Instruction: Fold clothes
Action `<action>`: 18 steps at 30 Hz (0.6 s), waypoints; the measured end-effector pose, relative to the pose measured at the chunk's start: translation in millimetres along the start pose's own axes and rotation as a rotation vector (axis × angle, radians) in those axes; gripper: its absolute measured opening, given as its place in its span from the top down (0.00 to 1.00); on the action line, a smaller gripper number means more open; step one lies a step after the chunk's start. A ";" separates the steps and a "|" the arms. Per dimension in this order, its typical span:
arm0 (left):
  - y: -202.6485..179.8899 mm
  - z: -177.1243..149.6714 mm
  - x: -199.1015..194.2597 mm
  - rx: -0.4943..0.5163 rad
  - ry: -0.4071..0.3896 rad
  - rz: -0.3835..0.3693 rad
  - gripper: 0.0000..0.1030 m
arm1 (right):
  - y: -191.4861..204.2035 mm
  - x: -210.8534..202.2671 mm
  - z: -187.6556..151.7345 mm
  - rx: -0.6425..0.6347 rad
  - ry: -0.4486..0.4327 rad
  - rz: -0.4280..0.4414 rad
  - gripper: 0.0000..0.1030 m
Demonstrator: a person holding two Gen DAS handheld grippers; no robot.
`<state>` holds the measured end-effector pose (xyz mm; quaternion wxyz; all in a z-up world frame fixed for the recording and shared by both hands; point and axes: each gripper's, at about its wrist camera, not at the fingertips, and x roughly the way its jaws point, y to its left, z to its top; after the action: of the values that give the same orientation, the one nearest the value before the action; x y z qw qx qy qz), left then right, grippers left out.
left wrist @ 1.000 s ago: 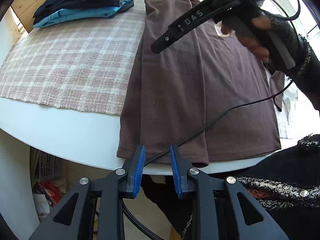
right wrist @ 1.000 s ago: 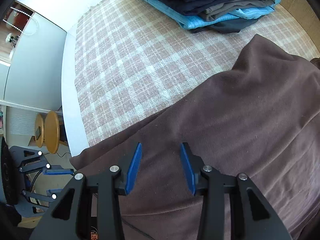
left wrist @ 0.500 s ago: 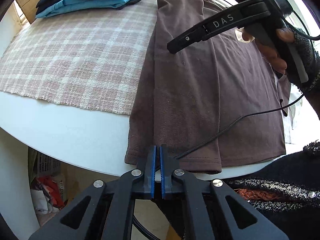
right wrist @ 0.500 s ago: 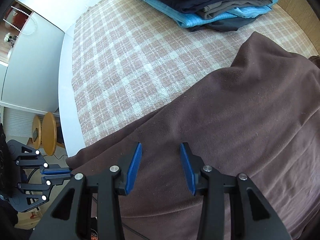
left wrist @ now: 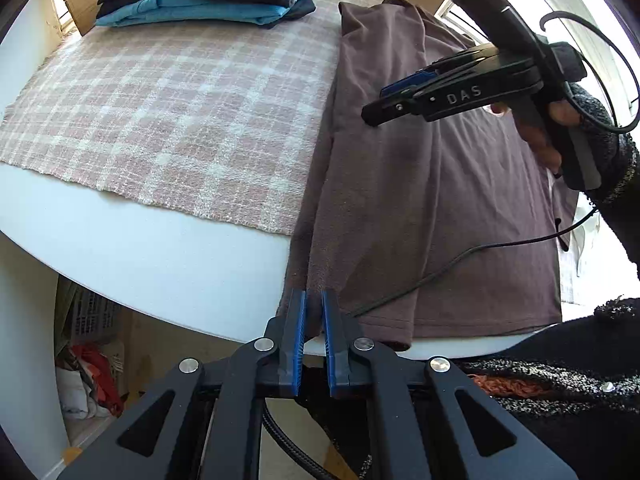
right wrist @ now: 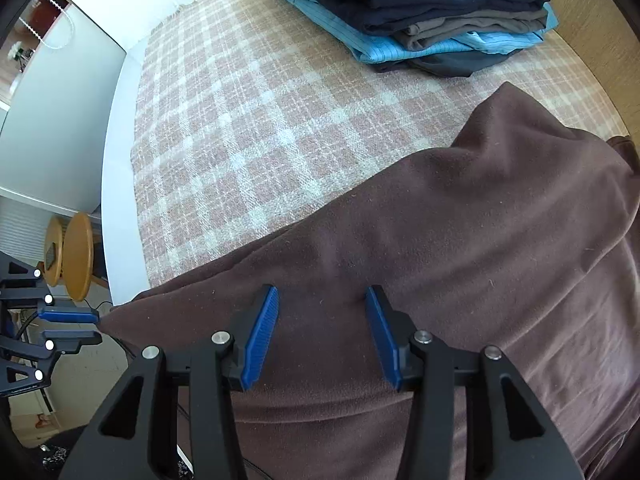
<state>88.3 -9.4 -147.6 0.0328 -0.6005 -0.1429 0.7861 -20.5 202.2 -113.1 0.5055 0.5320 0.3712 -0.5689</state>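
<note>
My left claw [left wrist: 313, 312] points steeply down at the near edge of the round white surface [left wrist: 160, 256], its ribbed blue pads close together with the hem corner of the brown shirt [left wrist: 420, 184] pinched between them; the jaws are just easing apart. The shirt is soft, matte knit, laid lengthwise with a long fold ridge along its left side and a stitched hem hanging slightly over the rim. It half covers a nubby pink-and-cream checked cloth [left wrist: 168, 112]. My right claw [right wrist: 320, 320] hovers over the shirt's upper part with its jaws standing well apart and widening, nothing between the pads; the fabric beneath it lies in broad, smooth wrinkles. At the far side of the checked cloth sits a neat stack of folded clothes [right wrist: 420, 16], navy on top, grey and light blue layers below. A thin black cable [left wrist: 460, 258] trails across the shirt.
</note>
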 end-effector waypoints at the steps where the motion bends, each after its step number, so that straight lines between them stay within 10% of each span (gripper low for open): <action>1: -4.1 -2.8 -7.4 0.008 -0.009 0.011 0.88 | 1.5 -2.2 -5.0 -0.017 -0.002 -0.028 0.56; 9: -24.7 -36.7 -76.3 0.013 -0.074 -0.053 0.88 | 33.1 -27.2 -58.9 -0.014 -0.120 0.041 0.56; 14: -29.1 -38.1 -118.3 -0.001 -0.171 -0.009 0.79 | 103.8 -21.0 -87.8 -0.248 -0.115 -0.116 0.54; 18: -18.8 -26.2 -118.7 0.011 -0.195 0.015 0.79 | 117.6 -33.6 -74.3 -0.108 -0.218 0.007 0.52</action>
<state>143.9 -13.0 -37.9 0.0158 -0.5221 -0.1366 0.8417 108.1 254.5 -78.3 0.5725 0.4403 0.3424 -0.6009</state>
